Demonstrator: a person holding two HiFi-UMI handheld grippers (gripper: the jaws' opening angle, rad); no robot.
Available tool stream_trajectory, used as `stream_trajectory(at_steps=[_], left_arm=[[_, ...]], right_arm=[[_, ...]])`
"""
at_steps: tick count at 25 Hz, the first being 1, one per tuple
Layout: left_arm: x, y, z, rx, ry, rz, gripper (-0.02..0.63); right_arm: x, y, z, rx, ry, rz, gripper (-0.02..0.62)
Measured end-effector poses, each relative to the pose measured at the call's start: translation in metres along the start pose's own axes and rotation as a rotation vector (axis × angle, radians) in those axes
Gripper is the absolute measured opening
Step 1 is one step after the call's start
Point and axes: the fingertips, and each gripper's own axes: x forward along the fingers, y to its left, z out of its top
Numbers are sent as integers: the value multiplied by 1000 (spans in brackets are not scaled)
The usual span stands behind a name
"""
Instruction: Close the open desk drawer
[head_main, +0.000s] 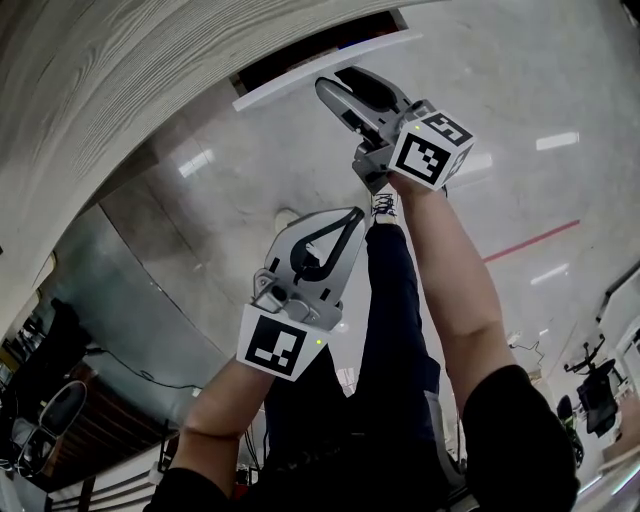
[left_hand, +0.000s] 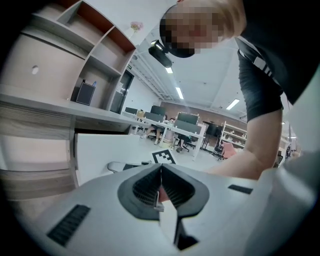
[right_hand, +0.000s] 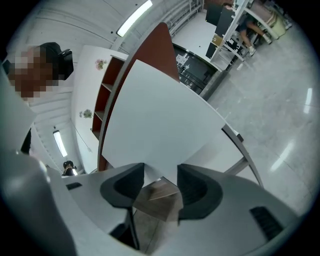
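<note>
Could slide off the thin white drawer front if pushed askew with open-jawed grey right gripper; grey left gripper closed, empty.

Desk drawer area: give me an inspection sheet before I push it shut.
Surface: wood-grain desk, only partly in view.
Job's things: drawer open, its white front standing out from the desk.
Clutter: nothing seen.
Grippers: right gripper open at the drawer front, a white corner between its jaws, not clamped; left gripper shut, empty, away from the drawer.
Cables: thin dark cable on the floor.
Surroundings: glossy floor, office chair.
</note>
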Motion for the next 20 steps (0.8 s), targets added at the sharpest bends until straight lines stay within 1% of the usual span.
stream_trajectory(at_steps=[11,20], left_arm=[[-4,16,7,-13,-18,28,12],[-4,21,10,-18,-25,42,12]], right_arm=[[41,-7,24,9,-1,-55,224],[45,-12,31,17,7,-78,224]])
